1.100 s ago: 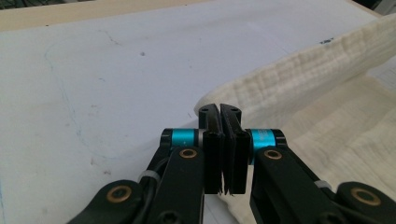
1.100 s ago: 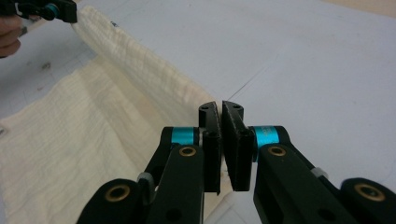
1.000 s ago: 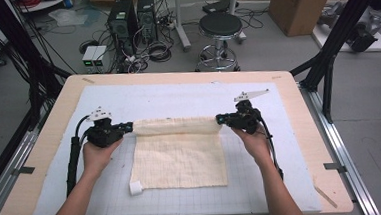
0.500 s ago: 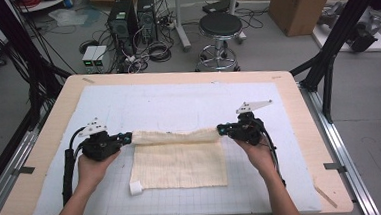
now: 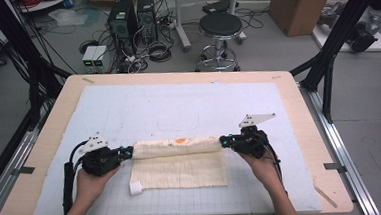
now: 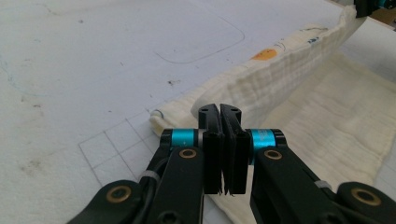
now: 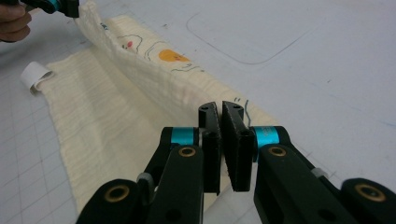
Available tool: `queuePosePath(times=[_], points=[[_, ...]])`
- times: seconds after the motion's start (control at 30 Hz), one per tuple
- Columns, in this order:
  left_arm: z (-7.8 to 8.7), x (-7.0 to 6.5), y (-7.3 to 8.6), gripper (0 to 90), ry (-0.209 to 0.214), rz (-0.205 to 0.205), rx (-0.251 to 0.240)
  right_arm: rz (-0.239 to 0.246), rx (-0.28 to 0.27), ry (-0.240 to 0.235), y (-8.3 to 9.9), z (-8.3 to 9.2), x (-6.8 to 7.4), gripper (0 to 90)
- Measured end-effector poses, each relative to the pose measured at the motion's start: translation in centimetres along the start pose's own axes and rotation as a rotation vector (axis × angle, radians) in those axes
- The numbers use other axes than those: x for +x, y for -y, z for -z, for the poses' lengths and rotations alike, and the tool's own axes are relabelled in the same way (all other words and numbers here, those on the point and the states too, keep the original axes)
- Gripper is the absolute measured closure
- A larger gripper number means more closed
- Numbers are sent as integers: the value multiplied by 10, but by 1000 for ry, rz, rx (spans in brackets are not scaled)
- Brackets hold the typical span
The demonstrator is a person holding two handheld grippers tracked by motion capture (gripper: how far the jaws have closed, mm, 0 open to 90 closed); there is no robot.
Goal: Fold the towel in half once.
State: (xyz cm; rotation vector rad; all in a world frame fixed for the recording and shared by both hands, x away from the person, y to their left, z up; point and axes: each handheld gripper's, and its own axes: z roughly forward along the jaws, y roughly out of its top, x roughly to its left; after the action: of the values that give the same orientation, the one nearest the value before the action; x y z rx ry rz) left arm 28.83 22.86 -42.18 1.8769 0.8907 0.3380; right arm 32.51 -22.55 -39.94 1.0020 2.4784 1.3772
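So this is a fold-the-cloth job, caught mid-fold; the cream muslin cloth (image 5: 182, 163) lies on the white gridded mat (image 5: 178, 108), down toward 6 o'clock of the table (image 5: 310, 130), with its far edge lifted and doubled over into a thick ridge running from 9 to 3 o'clock.

The left gripper (image 5: 127, 153) has its jaws pressed together on the 9 o'clock corner of that ridge; the left gripper view shows the pads squeezed tight with the cloth edge right at their tips (image 6: 219, 112); the right gripper (image 5: 224, 142) does the same at the 3 o'clock corner, and its own view shows the jaws clamped with fabric bunched just beyond them (image 7: 220, 112).

How far along, going by my read: the far edge is picked up and carried roughly halfway over the flat part, so the fold is started but not laid down; the orange print (image 5: 180, 140) sits on top of the ridge at about 12 o'clock of the cloth; the near hem still lies flat and uncovered, with a little white label (image 5: 136, 187) curling out at its 7 o'clock corner.

What's left, I'd say: bring the pinched edge the rest of the way toward 6 o'clock, line it up with the near hem, set it down and let go.
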Motion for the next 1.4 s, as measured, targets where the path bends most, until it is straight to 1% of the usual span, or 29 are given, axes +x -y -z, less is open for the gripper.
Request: queuePosePath(times=[0.03,0.13,0.2,0.23,0.27,0.3,0.4,0.47,0.53,0.73,0.77,0.83,0.87,1.0,1.23,1.3,1.37,1.4], points=[[0,-1,2,872,1,-6,4,4,-1,-1,2,0,2,863],[3,-3,6,871,5,-4,3,9,7,-7,8,0,6,863],[5,-4,8,872,8,-3,2,0,12,-16,13,0,9,862],[5,-5,8,871,10,-3,0,8,14,-16,14,0,10,862],[7,-6,9,872,13,-10,4,4,8,-15,16,1,12,862],[8,-7,10,872,14,-7,1,4,4,-21,18,1,12,862],[10,-10,12,871,14,-21,7,3,9,-19,24,2,15,862],[12,-12,14,871,21,-20,4,-7,17,-25,28,3,17,861],[14,-14,16,871,27,-25,10,-2,25,-23,31,3,19,861],[18,-18,22,871,42,-43,39,7,23,-35,37,7,26,861],[18,-19,23,871,47,-40,38,4,25,-36,38,7,27,861],[18,-20,24,871,52,-47,42,13,29,-33,40,7,28,860],[19,-21,24,871,55,-50,44,8,37,-34,41,8,29,860],[20,-23,26,870,57,-63,58,9,27,-39,43,8,29,857],[21,-24,28,870,72,-53,51,13,27,-49,46,10,34,856],[22,-25,29,869,77,-64,59,16,25,-49,47,11,35,856],[22,-25,30,868,83,-59,62,16,30,-52,48,11,36,855],[23,-25,31,866,85,-65,67,14,31,-55,49,12,37,852]])
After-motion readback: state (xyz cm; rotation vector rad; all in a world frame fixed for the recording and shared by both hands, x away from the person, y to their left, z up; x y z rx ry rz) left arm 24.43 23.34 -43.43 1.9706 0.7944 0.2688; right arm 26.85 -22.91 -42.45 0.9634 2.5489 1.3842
